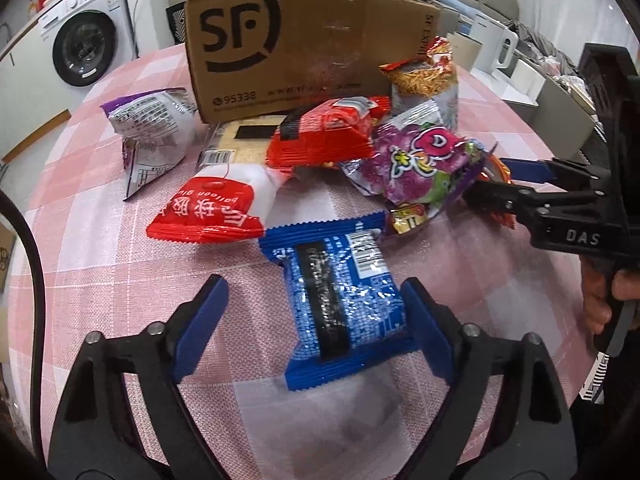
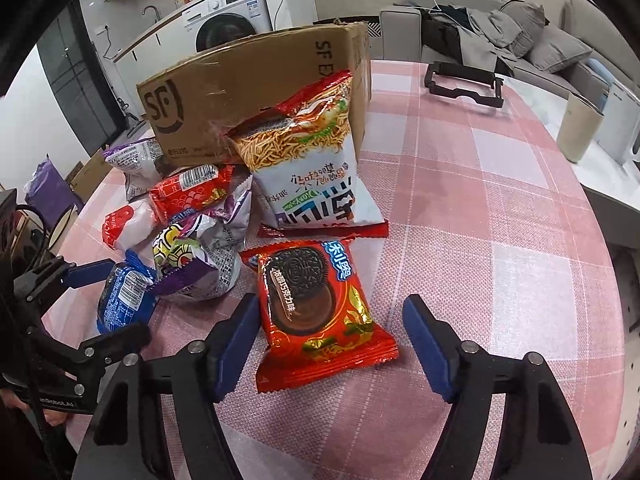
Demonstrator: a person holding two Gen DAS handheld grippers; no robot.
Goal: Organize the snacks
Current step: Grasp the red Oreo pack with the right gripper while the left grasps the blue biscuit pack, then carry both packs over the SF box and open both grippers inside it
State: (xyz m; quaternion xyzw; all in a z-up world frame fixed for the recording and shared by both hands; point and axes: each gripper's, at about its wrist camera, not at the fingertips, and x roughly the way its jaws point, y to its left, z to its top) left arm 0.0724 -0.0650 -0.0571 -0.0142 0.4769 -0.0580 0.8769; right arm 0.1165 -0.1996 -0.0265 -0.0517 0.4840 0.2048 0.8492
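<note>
Lying flat on the pink checked surface, a blue snack packet is straddled by the left gripper, whose jaws are spread wide and grasp nothing. Behind it, more packets are heaped before the cardboard box. Further right, a red cookie packet is framed by the right gripper, its jaws likewise released, with the noodle bag propped against the box.

Purple grape bag is covering most of the orange cookie packet, red wrapper is hiding the noodle bag bottom, box print is blurring.
</note>
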